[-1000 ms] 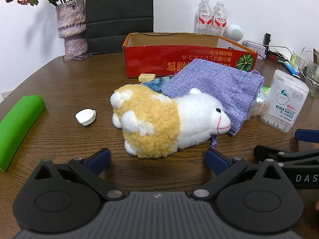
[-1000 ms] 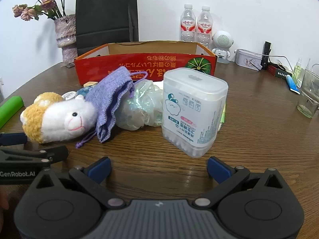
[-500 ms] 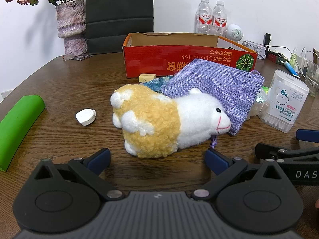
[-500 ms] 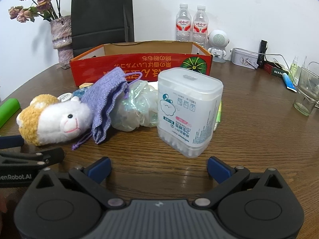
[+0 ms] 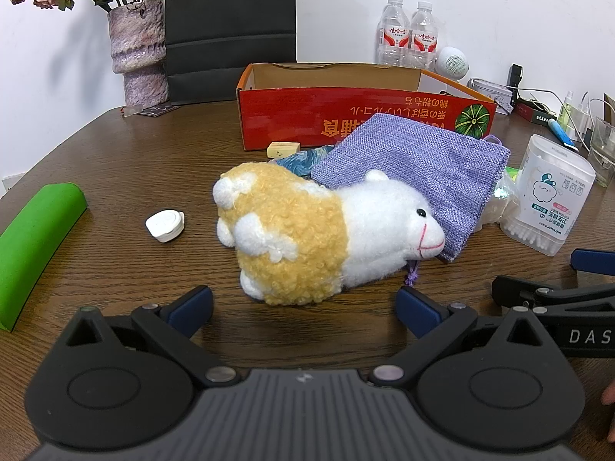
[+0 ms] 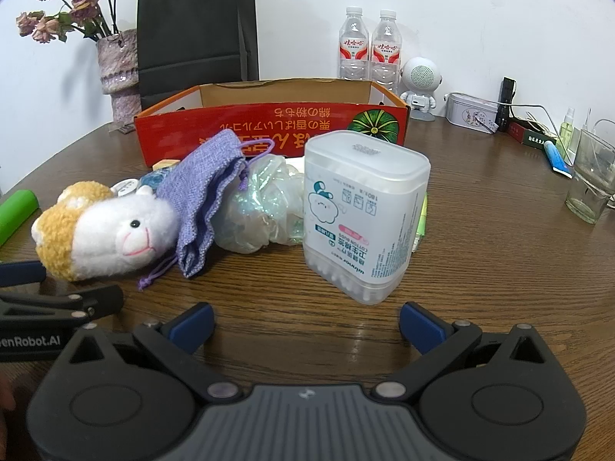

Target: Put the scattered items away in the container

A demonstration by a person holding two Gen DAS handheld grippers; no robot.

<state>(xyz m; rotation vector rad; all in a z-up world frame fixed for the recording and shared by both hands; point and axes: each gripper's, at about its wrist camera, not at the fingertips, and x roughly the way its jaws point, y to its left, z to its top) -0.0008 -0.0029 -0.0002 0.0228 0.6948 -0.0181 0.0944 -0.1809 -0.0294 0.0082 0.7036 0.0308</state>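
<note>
Both grippers stand wide open and empty; we aim the left gripper at the yellow-and-white plush sheep, and the right gripper at the translucent cotton-swab box; the red cardboard box waits behind, ready for loading.

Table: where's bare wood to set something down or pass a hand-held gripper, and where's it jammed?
Free: bare wood between the green foam block and the plush sheep, apart from a small white cap; also between the cotton swab box and the glass. Crowded: sheep, purple pouch, crinkled plastic bag and swab box bunch before the red cardboard box.
</note>
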